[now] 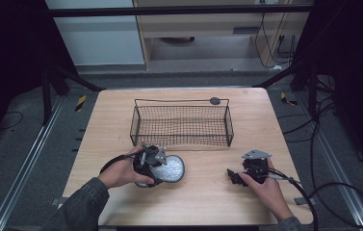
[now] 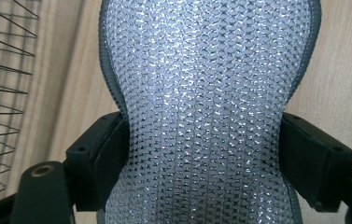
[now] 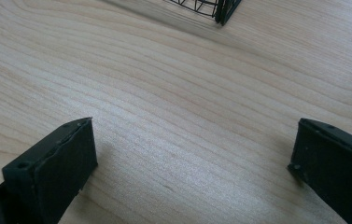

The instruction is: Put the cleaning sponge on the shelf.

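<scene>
- The round silver mesh pad with a dark grey stitched border (image 1: 169, 168) lies on the light wooden table (image 1: 208, 197), near the front left, just in front of the black wire basket (image 1: 181, 124) and apart from it.
- It looks soft and light: in the left gripper view the pad (image 2: 206, 93) is pinched into a waist where the 2 jaws press on its opposite edges, so it buckles instead of resisting.
- The knitted metallic face seems grippy rather than slick, and nothing about it looks fragile.
- Being floppy, it will likely sag or fold when lifted by 1 side; the bound border is the firmer place to hold, and that is where the pads now bite.
- The left gripper (image 1: 156, 161) is clamped on the pad, its jaws squeezing it from both sides.
- The right gripper (image 1: 233, 176) rests low over the table at the right, well apart from the pad; its 2 jaws stand spread wide with only bare wood (image 3: 187, 116) between them, holding nothing.
</scene>
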A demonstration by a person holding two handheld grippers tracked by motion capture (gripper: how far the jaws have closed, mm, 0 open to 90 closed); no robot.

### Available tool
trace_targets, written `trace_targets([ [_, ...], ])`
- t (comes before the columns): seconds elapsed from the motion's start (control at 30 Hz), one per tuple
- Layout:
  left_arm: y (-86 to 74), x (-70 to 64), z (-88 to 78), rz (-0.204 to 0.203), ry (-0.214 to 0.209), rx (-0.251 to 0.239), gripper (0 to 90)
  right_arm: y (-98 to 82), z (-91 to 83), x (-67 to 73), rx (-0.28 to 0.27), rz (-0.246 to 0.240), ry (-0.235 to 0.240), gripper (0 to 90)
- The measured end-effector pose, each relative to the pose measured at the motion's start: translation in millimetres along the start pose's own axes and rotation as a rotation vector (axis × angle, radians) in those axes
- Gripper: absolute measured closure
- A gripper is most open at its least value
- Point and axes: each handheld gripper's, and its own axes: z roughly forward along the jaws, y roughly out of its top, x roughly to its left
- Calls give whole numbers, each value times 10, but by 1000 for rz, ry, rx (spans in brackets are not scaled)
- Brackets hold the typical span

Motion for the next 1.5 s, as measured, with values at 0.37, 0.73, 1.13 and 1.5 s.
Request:
trace_targets([
  [0.37, 36, 32, -179, 32, 59, -1, 192, 0, 0, 0, 0, 0, 0, 4],
  [0.73, 114, 77, -414, 60, 131, 4, 190, 0, 0, 0, 0, 0, 0, 4],
  [1.13, 174, 178, -632, 78, 206, -1, 188, 0, 0, 0, 0, 0, 0, 4],
  [1.5, 236, 245, -773, 103, 227, 8, 188, 0, 0, 0, 0, -1, 0, 4],
])
